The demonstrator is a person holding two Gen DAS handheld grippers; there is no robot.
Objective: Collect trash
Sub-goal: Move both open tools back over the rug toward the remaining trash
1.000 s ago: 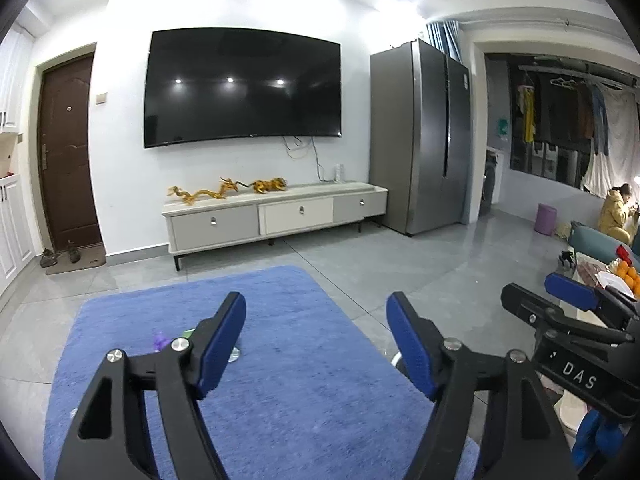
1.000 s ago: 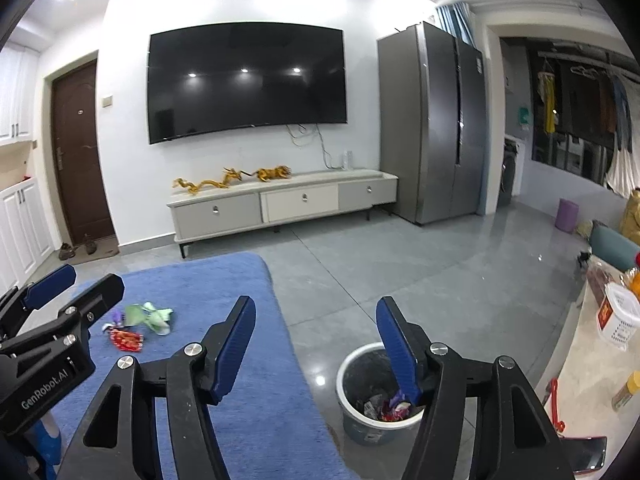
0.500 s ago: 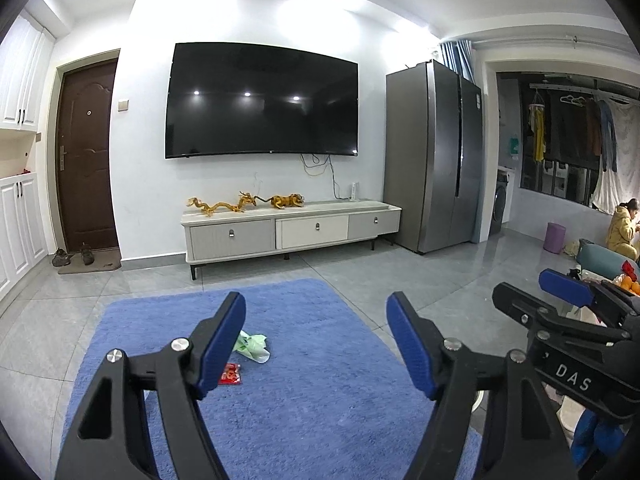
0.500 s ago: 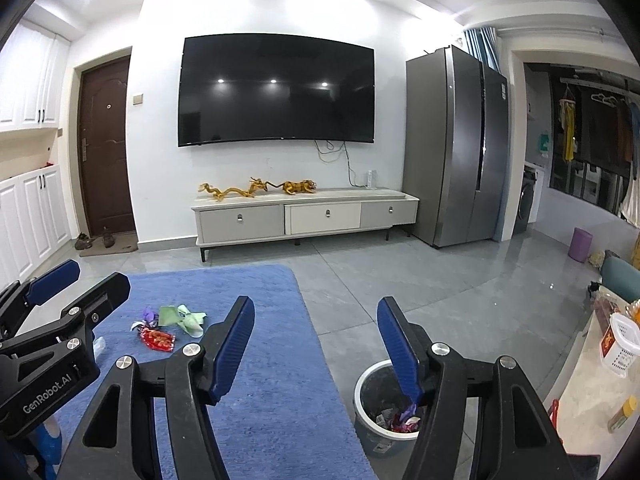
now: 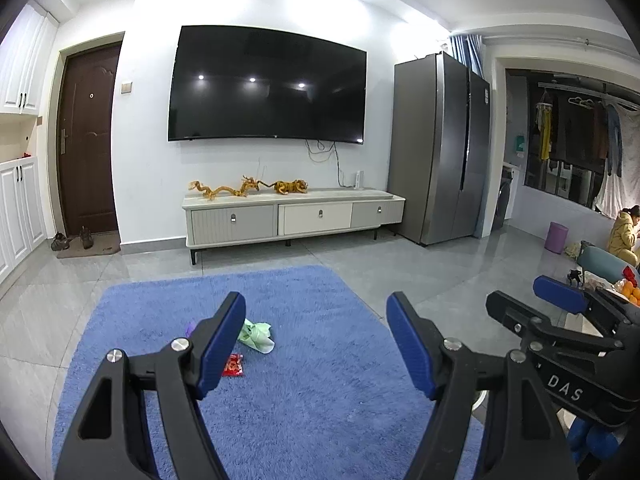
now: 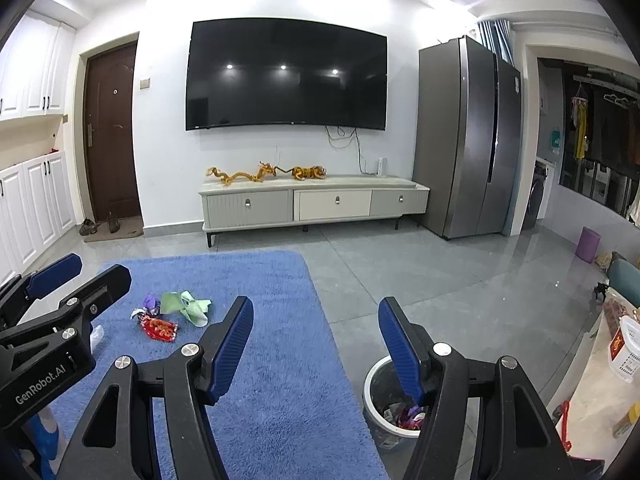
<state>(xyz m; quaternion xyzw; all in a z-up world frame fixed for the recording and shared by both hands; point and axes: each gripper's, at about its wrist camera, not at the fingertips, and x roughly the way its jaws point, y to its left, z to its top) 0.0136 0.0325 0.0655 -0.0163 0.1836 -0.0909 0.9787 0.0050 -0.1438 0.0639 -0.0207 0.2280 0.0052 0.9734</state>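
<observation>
Trash is clustered on the blue rug: crumpled pale-green wrapper, shiny red packet, small purple scrap. A white bin holding wrappers sits on grey tile just beside the rug. Left gripper and right gripper are both spread, nothing gripped.

"DAS" in white on the right gripper body, 4 o'clock in left wrist view. "GenRobot.AI" on the left gripper body, 8 o'clock in right wrist view.
</observation>
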